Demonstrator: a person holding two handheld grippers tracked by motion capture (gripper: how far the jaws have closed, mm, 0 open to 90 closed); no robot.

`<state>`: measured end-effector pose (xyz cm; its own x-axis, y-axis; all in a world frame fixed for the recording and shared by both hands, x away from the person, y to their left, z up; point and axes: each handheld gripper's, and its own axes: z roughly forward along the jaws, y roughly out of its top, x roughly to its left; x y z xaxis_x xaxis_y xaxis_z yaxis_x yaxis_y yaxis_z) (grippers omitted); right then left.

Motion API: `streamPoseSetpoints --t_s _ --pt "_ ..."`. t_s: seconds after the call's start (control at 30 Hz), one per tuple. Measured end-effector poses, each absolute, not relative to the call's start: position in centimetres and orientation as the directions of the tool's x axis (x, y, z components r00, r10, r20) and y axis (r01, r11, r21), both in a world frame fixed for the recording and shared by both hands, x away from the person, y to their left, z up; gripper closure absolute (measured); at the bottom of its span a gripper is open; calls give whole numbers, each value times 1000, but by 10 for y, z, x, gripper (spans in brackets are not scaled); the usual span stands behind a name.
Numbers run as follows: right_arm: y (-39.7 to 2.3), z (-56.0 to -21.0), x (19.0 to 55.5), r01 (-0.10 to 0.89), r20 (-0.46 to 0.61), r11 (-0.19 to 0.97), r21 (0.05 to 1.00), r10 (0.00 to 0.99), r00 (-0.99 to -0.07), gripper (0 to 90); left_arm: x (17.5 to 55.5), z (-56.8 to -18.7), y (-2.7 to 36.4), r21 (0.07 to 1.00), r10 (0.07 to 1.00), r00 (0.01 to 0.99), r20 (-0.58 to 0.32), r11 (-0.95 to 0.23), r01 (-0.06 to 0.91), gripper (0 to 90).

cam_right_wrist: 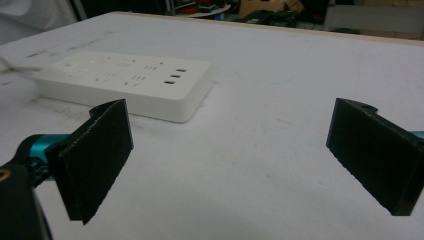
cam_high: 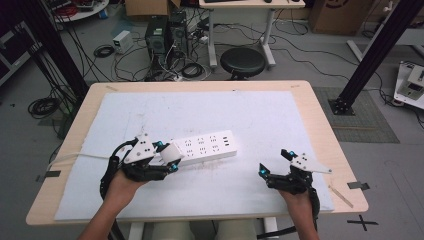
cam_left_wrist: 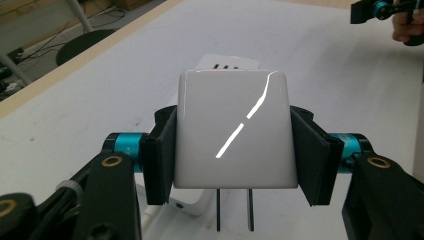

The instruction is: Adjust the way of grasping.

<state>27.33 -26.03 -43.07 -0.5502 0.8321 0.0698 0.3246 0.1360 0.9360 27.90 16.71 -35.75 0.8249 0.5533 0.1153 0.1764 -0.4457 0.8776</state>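
A white power strip [cam_high: 205, 146] lies on the white mat [cam_high: 260, 115], left of the middle; it also shows in the right gripper view [cam_right_wrist: 125, 82]. My left gripper [cam_high: 167, 157] is shut on a glossy white plug adapter [cam_left_wrist: 232, 135], its two metal prongs pointing down over the strip's left end [cam_left_wrist: 227, 62]. The adapter [cam_high: 171, 152] hangs just above that end. My right gripper [cam_high: 274, 162] stands open near the table's front right, nothing between its pads [cam_right_wrist: 97, 157].
The mat covers most of the wooden table [cam_high: 320, 120]. The strip's white cable [cam_high: 75, 157] runs off the left edge. A black stool [cam_high: 242, 61], cables and computer cases stand on the floor beyond the far edge.
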Motion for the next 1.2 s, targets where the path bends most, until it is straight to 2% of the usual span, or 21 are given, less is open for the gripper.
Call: streamPoseSetpoints --t_s 0.17,0.4,0.63,0.93,1.2 --pt "-247 -423 269 286 46 158 945 802 -595 47 273 -358 157 867 483 863 151 -483 119 425" --pt "-239 -419 268 314 86 167 935 749 -657 47 266 -358 145 840 398 894 207 -541 46 424" --pt "-233 -412 268 363 154 146 920 719 -678 47 264 -362 127 820 329 916 228 -573 2 425" --pt "-222 -410 263 411 208 147 900 684 -699 47 260 -366 117 800 290 920 263 -598 -41 425" --pt "-208 -411 262 450 260 148 881 643 -721 47 258 -369 102 758 249 910 333 -644 -101 425"
